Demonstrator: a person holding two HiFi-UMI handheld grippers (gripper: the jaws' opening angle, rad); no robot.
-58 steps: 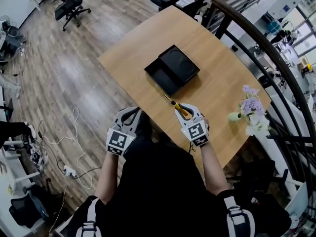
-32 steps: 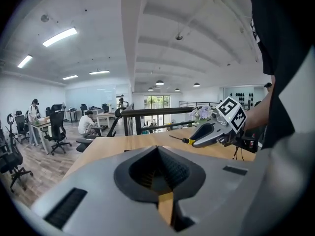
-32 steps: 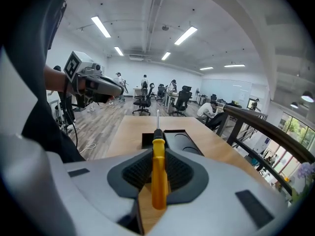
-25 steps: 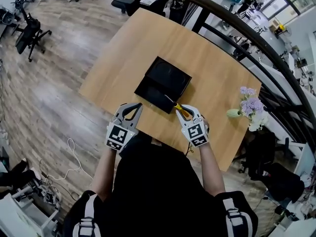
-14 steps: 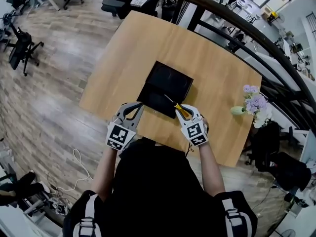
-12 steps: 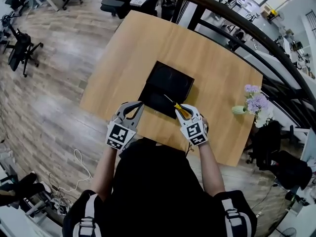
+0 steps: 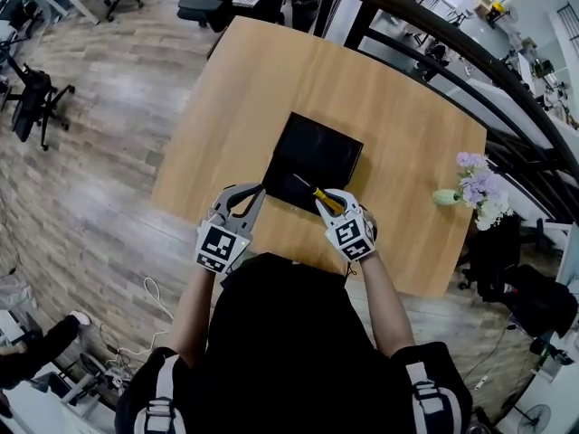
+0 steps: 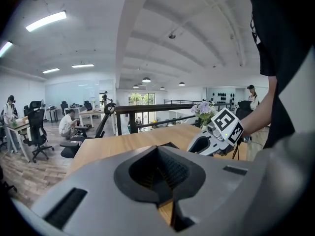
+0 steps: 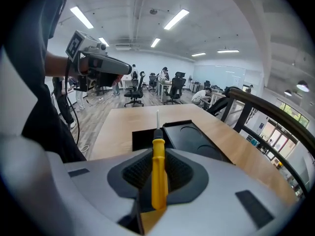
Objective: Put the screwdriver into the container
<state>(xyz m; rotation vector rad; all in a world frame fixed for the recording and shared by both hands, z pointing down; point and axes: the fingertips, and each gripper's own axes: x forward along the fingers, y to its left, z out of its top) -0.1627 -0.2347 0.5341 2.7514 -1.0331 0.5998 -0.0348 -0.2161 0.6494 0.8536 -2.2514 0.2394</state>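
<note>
A black two-compartment container [image 7: 318, 155] lies open on the wooden table [image 7: 271, 80]. My right gripper [image 7: 331, 204] hovers at its near edge, shut on the yellow handle of the screwdriver [image 7: 324, 197]. The metal shaft points out over the near compartment. In the right gripper view the screwdriver [image 9: 158, 171] stands between the jaws of that gripper [image 9: 158, 167], aimed at the container [image 9: 189, 136]. My left gripper [image 7: 251, 193] hangs at the container's near left corner, shut with nothing in it; its pads [image 8: 167, 170] meet.
A small vase of purple and white flowers [image 7: 475, 191] stands near the table's right edge. A dark railing [image 7: 470, 61] curves behind the table. Office chairs [image 7: 27, 98] stand on the wood floor to the left. The table's near edge is just under my hands.
The right gripper with the screwdriver has shifted slightly left and forward, so the shaft now reaches over the container. The left gripper has stayed put.
</note>
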